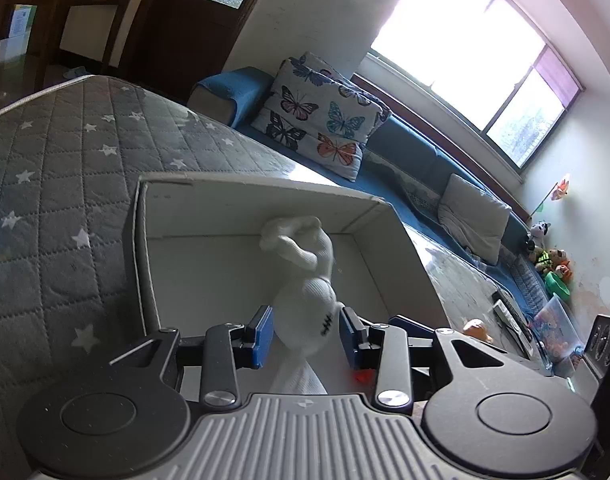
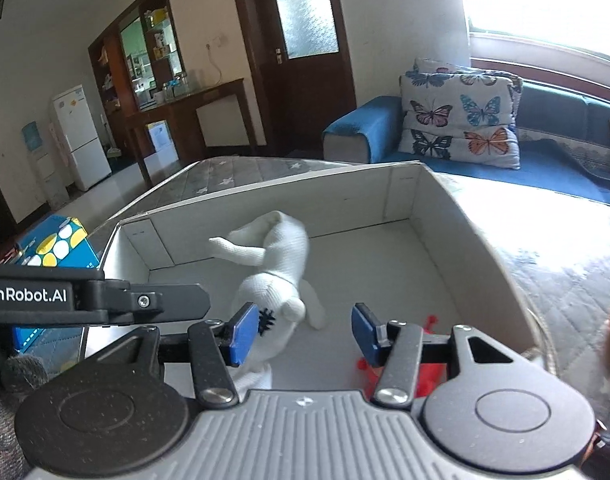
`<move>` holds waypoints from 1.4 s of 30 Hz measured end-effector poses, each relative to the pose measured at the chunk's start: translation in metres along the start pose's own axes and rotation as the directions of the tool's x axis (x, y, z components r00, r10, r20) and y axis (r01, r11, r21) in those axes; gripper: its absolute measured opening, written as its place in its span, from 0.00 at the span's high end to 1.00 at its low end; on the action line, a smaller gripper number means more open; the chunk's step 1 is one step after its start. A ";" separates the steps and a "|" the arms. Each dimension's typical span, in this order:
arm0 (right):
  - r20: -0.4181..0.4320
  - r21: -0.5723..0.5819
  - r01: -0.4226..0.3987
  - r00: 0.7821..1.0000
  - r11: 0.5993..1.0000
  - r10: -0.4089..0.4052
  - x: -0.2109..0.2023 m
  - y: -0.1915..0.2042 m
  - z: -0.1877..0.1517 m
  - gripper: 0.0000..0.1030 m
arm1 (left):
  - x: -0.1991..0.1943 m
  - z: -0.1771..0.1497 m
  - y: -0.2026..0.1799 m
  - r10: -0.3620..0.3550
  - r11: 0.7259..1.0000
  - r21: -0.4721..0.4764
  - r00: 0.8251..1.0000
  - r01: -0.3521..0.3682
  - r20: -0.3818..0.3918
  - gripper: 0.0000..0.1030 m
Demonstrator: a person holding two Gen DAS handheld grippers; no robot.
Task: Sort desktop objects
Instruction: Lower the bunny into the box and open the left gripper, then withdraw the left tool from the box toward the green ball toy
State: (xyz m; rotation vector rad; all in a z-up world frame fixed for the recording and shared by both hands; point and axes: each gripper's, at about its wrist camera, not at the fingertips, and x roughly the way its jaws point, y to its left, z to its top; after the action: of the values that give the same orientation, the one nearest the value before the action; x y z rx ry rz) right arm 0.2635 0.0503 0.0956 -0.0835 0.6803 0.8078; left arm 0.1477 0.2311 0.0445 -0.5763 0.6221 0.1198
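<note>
A white knitted toy animal point(image 1: 305, 280) lies inside a white cardboard box point(image 1: 265, 188) on the grey star-quilted table. My left gripper point(image 1: 306, 336) is open over the box, its blue pads on either side of the toy's near end without gripping it. In the right wrist view the same toy point(image 2: 281, 264) lies in the box point(image 2: 457, 216). My right gripper point(image 2: 305, 330) is open above the box's near part, empty. The left gripper's arm point(image 2: 97, 300) crosses at left. A red object point(image 2: 425, 364) lies in the box under my right finger.
A blue box with yellow and white dots point(image 2: 57, 248) stands left of the white box. An orange toy point(image 1: 479, 330), a clear tub of small items point(image 1: 553, 332) and a remote point(image 1: 509, 312) lie to the right. A blue sofa with a butterfly pillow point(image 1: 321, 116) is behind.
</note>
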 end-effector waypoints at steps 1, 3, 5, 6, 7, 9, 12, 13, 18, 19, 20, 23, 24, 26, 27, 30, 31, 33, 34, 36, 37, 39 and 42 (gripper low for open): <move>0.004 0.002 -0.001 1.000 1.000 0.001 -0.004 -0.002 -0.001 0.46 | -0.002 -0.002 -0.001 -0.005 1.000 0.001 1.000 0.005 0.000 0.62; 0.016 0.003 0.002 1.000 1.000 -0.002 -0.015 -0.006 -0.005 0.45 | -0.006 -0.007 -0.005 -0.012 1.000 0.000 1.000 0.012 0.001 0.62; 0.026 -0.001 0.004 1.000 1.000 -0.004 -0.025 -0.008 -0.010 0.45 | -0.008 -0.013 -0.008 -0.021 1.000 -0.002 1.000 0.021 -0.001 0.62; 0.029 -0.002 0.003 1.000 1.000 -0.003 -0.029 -0.009 -0.011 0.44 | -0.009 -0.015 -0.010 -0.023 1.000 -0.003 1.000 0.023 -0.004 0.62; 0.032 -0.004 0.000 1.000 1.000 0.000 -0.033 -0.010 -0.013 0.43 | -0.010 -0.018 -0.011 -0.024 1.000 -0.004 1.000 0.024 -0.006 0.62; 0.039 -0.010 0.000 0.999 1.000 0.000 -0.042 -0.010 -0.016 0.39 | -0.013 -0.024 -0.013 -0.026 1.000 -0.002 1.000 0.026 -0.010 0.62; 0.053 -0.031 0.005 0.999 1.000 -0.003 -0.055 -0.011 -0.023 0.38 | -0.017 -0.030 -0.017 -0.028 1.000 0.002 1.000 0.028 -0.012 0.62; 0.058 -0.037 0.006 0.998 0.999 -0.004 -0.059 -0.011 -0.026 0.37 | -0.019 -0.032 -0.018 -0.029 1.000 0.003 1.000 0.029 -0.011 0.62; 0.072 -0.058 0.009 0.997 0.998 -0.004 -0.078 -0.014 -0.042 0.32 | -0.029 -0.043 -0.028 -0.026 0.999 0.034 1.000 0.026 -0.001 0.62; 0.073 -0.063 0.011 0.997 0.998 -0.007 -0.082 -0.015 -0.045 0.31 | -0.031 -0.046 -0.031 -0.025 0.999 0.041 1.000 0.025 -0.002 0.62; 0.073 -0.066 0.015 0.997 0.998 -0.010 -0.085 -0.016 -0.048 0.30 | -0.032 -0.049 -0.033 -0.024 0.999 0.048 1.000 0.024 -0.004 0.62; 0.076 -0.071 0.024 0.997 0.997 -0.019 -0.093 -0.019 -0.058 0.23 | -0.034 -0.058 -0.040 -0.028 0.997 0.065 1.000 0.029 -0.012 0.62; 0.076 -0.072 0.028 0.997 0.997 -0.022 -0.096 -0.020 -0.061 0.23 | -0.034 -0.062 -0.042 -0.029 0.997 0.070 0.999 0.030 -0.017 0.62; 0.074 -0.068 0.032 0.997 0.997 -0.027 -0.101 -0.025 -0.069 0.19 | -0.034 -0.069 -0.046 -0.032 0.996 0.078 0.999 0.035 -0.030 0.62; 0.072 -0.064 0.032 0.997 0.997 -0.027 -0.104 -0.027 -0.073 0.19 | -0.033 -0.073 -0.048 -0.035 0.996 0.079 0.999 0.038 -0.038 0.62; 0.064 -0.054 0.038 0.997 0.998 -0.035 -0.110 -0.035 -0.083 0.18 | -0.029 -0.081 -0.053 -0.043 0.996 0.074 0.997 0.047 -0.060 0.62; 0.063 -0.049 0.041 0.997 0.998 -0.038 -0.113 -0.037 -0.086 0.17 | -0.028 -0.084 -0.055 -0.044 0.996 0.073 0.997 0.049 -0.067 0.62; 0.058 -0.035 0.046 0.997 0.998 -0.044 -0.116 -0.043 -0.092 0.17 | -0.025 -0.090 -0.059 -0.050 0.996 0.076 0.995 0.056 -0.083 0.62; 0.057 -0.030 0.048 0.997 0.998 -0.047 -0.118 -0.044 -0.095 0.17 | -0.023 -0.093 -0.062 -0.051 0.995 0.079 0.994 0.059 -0.091 0.62; 0.053 -0.021 0.057 0.997 0.998 -0.056 -0.119 -0.049 -0.100 0.17 | -0.019 -0.099 -0.066 -0.056 0.994 0.083 0.993 0.065 -0.106 0.62; 0.051 -0.015 0.061 0.997 0.998 -0.060 -0.120 -0.051 -0.102 0.17 | -0.017 -0.101 -0.067 -0.057 0.994 0.084 0.992 0.066 -0.113 0.62; 0.044 -0.003 0.065 0.997 0.998 -0.065 -0.120 -0.055 -0.106 0.17 | -0.014 -0.105 -0.071 -0.053 0.994 0.088 0.991 0.064 -0.123 0.62; 0.033 0.005 0.072 0.997 0.997 -0.072 -0.119 -0.060 -0.112 0.17 | -0.011 -0.110 -0.076 -0.045 0.993 0.098 0.990 0.058 -0.137 0.62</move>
State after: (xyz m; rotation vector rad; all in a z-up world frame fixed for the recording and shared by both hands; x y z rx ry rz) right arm 0.1868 -0.1037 0.0673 -0.0905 0.6443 0.7372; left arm 0.1033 0.1085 0.0142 -0.5039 0.7397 0.0002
